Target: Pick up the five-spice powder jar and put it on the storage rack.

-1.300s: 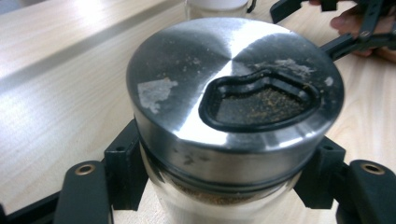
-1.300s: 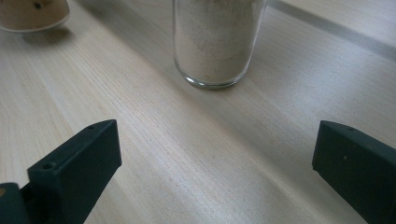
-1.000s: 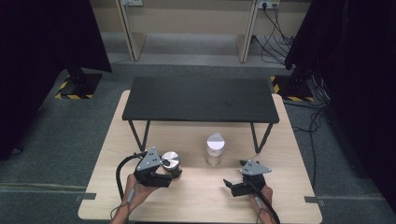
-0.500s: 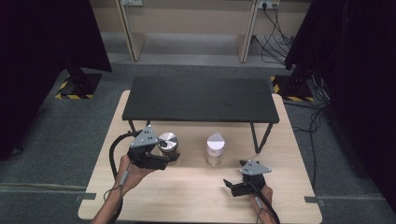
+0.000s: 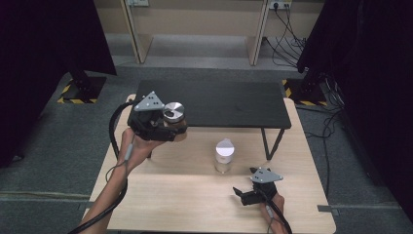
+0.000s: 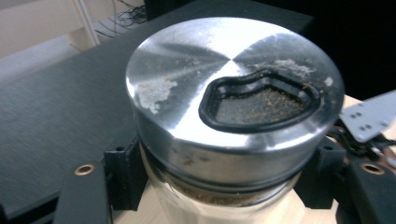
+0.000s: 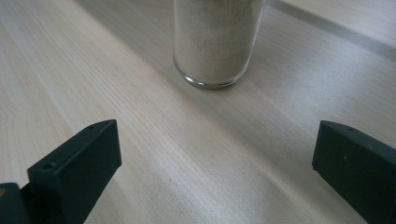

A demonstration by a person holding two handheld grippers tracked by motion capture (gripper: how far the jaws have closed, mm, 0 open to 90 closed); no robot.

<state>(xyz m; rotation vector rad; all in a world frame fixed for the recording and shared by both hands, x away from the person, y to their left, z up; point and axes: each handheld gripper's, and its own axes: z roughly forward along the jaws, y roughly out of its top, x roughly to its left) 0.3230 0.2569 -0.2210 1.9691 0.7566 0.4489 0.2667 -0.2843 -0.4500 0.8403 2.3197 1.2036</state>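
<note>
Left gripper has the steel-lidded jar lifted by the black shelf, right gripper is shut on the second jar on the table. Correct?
Not quite. The right gripper is open and holds nothing: in the right gripper view its fingers stand wide apart, short of the second jar, which stands free on the table. The left gripper does hold the steel-lidded jar by the black shelf.

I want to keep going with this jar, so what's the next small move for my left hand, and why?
Probably carry the steel-lidded glass jar slightly forward and lower it onto the black raised shelf. The left hand-held gripper clamps it in the air at the shelf's front edge, not yet over its top.
</note>
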